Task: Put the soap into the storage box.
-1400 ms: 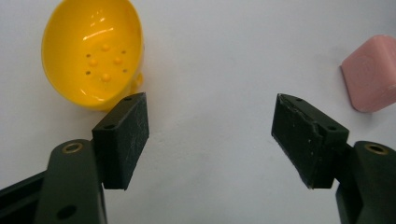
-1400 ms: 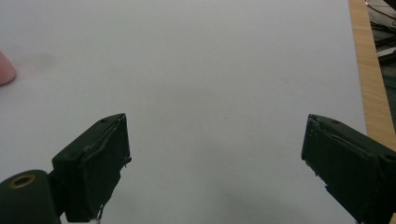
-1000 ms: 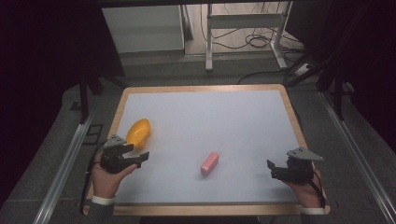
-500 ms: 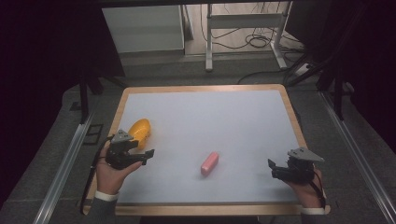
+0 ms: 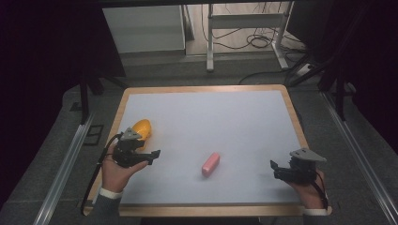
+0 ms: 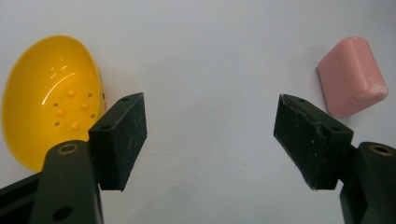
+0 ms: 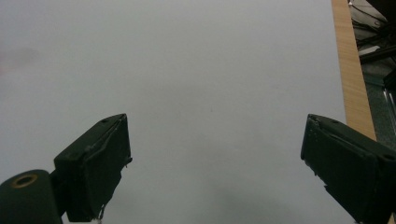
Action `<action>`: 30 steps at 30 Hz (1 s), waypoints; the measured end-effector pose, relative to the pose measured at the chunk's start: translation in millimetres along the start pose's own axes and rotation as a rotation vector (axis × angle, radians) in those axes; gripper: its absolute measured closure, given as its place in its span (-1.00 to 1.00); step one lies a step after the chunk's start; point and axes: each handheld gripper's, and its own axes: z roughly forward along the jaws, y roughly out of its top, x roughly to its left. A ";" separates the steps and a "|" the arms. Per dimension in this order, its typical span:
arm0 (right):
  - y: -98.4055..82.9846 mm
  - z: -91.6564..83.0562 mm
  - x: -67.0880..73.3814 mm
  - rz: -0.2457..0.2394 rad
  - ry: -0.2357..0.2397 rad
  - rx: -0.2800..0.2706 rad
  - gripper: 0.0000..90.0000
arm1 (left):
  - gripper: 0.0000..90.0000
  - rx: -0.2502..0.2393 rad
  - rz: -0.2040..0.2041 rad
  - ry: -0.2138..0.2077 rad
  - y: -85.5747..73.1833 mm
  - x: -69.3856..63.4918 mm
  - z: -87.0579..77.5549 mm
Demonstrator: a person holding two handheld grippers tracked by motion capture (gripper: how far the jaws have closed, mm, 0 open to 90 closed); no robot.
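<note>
Left claw (image 6: 210, 140) jaws wide, empty; yellow bowl (image 6: 49, 100) beside left jaw, pink block (image 6: 352, 74) ahead-right. Centre jaws over target before closing.

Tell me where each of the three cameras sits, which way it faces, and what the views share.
High view: fixed above the person's side, facing forward and down on the table; both hands come in from below, with the left gripper and right gripper.
Left gripper view: rides the left gripper, looking along its open jaws at the yellow bowl and pink block.
Right gripper view: rides the right gripper, jaws open over bare white tabletop and the wooden edge.
Shared: the high and left gripper views both show bowl and block.
</note>
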 end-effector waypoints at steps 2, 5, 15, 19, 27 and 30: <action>-0.1 0.1 -0.2 0.004 0.000 0.006 -0.82 | -0.42 0.002 0.003 0.001 1.0 -1.5 0.8; -0.3 0.5 -0.4 0.004 -0.006 0.012 -0.82 | -0.42 0.008 0.014 -0.001 3.7 -4.0 1.8; -1.1 1.2 -1.5 0.010 -0.022 0.029 -0.82 | -0.44 0.032 0.046 -0.011 13.9 -14.2 8.1; -1.3 1.3 -1.6 0.014 -0.023 0.030 -0.82 | -0.45 0.040 0.061 -0.014 17.1 -17.8 10.4; -1.0 1.1 -1.1 0.012 -0.020 0.034 -0.82 | -0.45 0.045 0.066 -0.018 20.9 -21.4 12.3; -0.9 0.7 -1.2 0.006 -0.021 0.030 -0.82 | -0.46 0.050 0.076 -0.018 24.3 -24.3 13.5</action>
